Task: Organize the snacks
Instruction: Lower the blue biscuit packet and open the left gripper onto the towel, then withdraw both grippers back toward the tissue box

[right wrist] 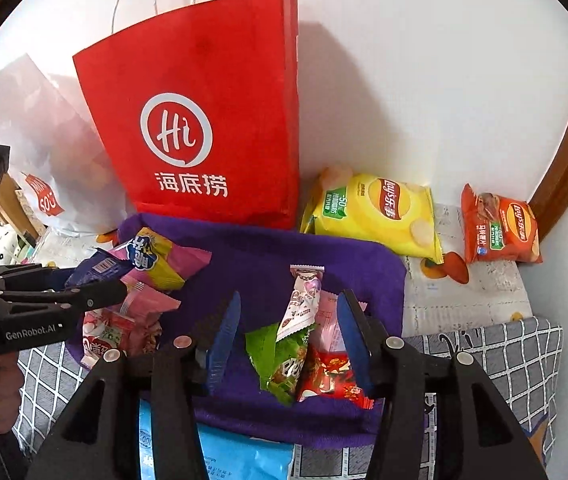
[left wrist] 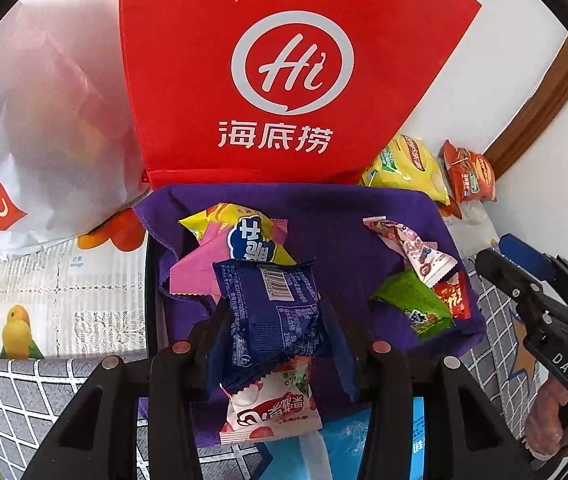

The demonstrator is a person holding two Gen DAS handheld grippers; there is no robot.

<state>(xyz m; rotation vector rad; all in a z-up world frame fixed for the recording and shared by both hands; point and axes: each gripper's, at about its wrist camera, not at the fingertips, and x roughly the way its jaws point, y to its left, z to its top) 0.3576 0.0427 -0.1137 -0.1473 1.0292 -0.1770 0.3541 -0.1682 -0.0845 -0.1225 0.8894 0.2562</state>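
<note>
1. A dark blue foil snack packet point(left wrist: 272, 312) sits pinched in the left gripper point(left wrist: 272, 344), above a purple cloth-lined tray point(left wrist: 323, 216).
2. On the tray, one pile lies left, another right.
3. The right gripper point(right wrist: 289, 344), spread wide, straddles the right pile's green packet point(right wrist: 280, 360).
4. Yellow crisp bag point(right wrist: 383, 212) and orange crisp bag point(right wrist: 499, 228) wait outside, far right; sorting looks partly done.

Red bag point(right wrist: 204, 120), perhaps paper; white wall point(right wrist: 423, 80)
</note>
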